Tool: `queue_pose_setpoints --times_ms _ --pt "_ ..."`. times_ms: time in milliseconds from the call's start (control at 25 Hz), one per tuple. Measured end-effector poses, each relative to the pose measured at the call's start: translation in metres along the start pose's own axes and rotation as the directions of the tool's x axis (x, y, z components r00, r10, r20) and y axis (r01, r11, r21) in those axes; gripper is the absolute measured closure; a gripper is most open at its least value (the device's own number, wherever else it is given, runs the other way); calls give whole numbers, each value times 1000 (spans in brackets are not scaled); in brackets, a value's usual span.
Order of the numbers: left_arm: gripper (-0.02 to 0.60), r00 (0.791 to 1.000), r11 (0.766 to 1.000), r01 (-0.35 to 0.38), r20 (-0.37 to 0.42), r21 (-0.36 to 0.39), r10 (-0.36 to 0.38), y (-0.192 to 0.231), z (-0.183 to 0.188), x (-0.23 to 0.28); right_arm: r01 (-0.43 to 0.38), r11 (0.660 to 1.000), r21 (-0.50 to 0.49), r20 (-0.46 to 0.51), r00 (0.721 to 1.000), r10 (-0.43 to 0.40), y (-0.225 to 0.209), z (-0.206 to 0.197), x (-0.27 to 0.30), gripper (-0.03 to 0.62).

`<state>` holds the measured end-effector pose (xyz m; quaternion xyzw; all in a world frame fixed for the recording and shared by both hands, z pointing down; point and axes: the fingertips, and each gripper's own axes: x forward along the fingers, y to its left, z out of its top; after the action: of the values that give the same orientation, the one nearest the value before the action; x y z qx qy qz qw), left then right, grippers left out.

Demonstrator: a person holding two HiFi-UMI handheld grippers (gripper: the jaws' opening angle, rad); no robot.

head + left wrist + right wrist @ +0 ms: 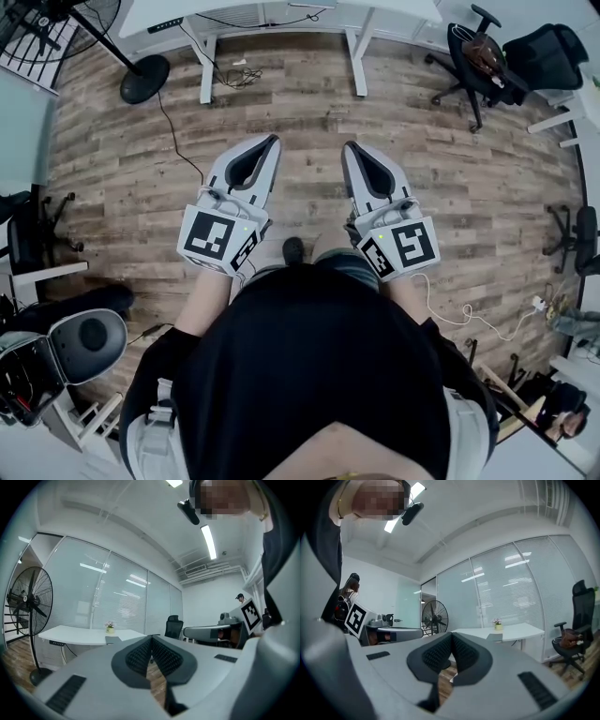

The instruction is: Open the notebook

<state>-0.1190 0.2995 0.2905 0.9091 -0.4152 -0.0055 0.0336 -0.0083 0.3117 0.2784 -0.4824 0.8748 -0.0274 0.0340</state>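
Hovering above floor (309, 112), left gripper (272, 141), right gripper (349, 146), jaws together, empty, flowerpot (498, 626) on desk (520, 631)

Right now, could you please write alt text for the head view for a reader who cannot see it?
A person in a black top holds the grey left gripper and the grey right gripper side by side, jaws shut and empty, over a brown wood-plank floor. A white desk and a black office chair stand beyond.

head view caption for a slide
left tongs and right tongs, both shut and empty, over a wood floor, facing a desk
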Motion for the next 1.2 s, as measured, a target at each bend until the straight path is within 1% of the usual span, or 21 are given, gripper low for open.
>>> queue_pose_setpoints --times_ms 160,320,440,520,920,1200 --pt "571 1000 1000 6 6 -4 -6 3 2 0 3 1000 0 18 1000 -3 0 7 3 589" --pt "571 1000 1000 6 9 1 -6 8 3 0 -2 1000 24 5 1000 2 0 1 9 589" --pt "571 1000 1000 8 16 -21 -7 9 4 4 -1 1000 26 4 1000 1 -4 0 10 589" --pt "571 1000 1000 8 19 -29 -7 9 4 10 1 1000 23 12 1000 -1 -11 3 12 589" --pt "571 1000 1000 -20 20 -6 20 24 8 48 -21 1000 21 35 999 21 -49 11 42 589" --pt "571 1000 1000 -14 19 2 14 41 13 86 -18 1000 22 39 999 17 -81 17 67 589"
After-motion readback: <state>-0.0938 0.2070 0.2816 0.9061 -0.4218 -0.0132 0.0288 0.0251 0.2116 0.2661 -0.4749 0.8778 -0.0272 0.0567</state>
